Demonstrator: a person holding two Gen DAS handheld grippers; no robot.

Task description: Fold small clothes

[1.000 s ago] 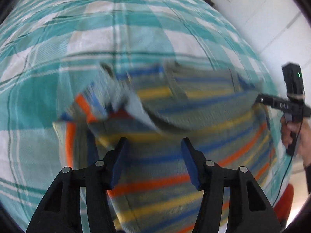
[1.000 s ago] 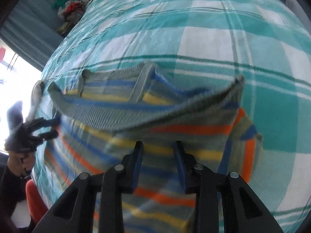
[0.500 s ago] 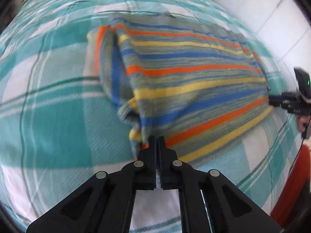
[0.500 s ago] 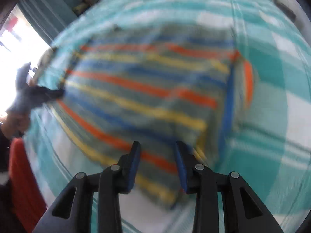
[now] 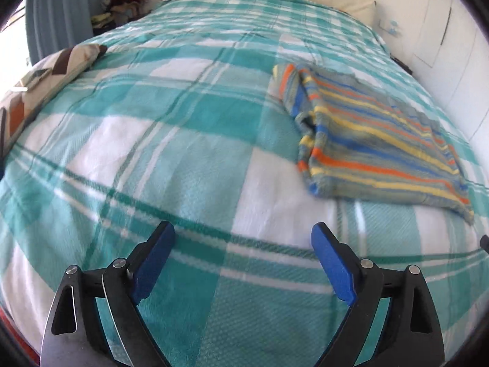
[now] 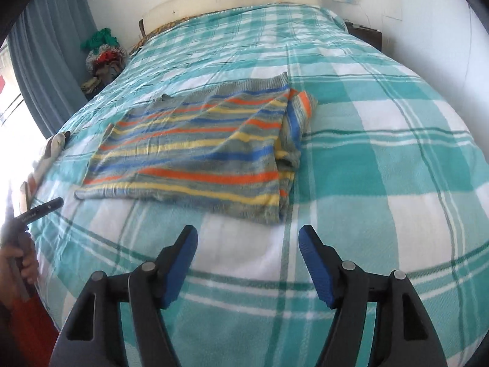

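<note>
Striped sweater [image 6: 195, 150] lies folded flat on the bed's teal plaid blanket [image 6: 382, 159], one sleeve side tucked along its edge. In my left wrist view it sits up and to the right [image 5: 376, 140]. Left tool [image 5: 243, 257] jaws are opening, nothing between them, only blanket [image 5: 152, 153] below. Right tool [image 6: 247, 257] jaws also opening, empty, just short of the sweater's near edge. Both clear of the garment. Patterned pillow [image 5: 61, 67] at the bed's far left edge.
</note>
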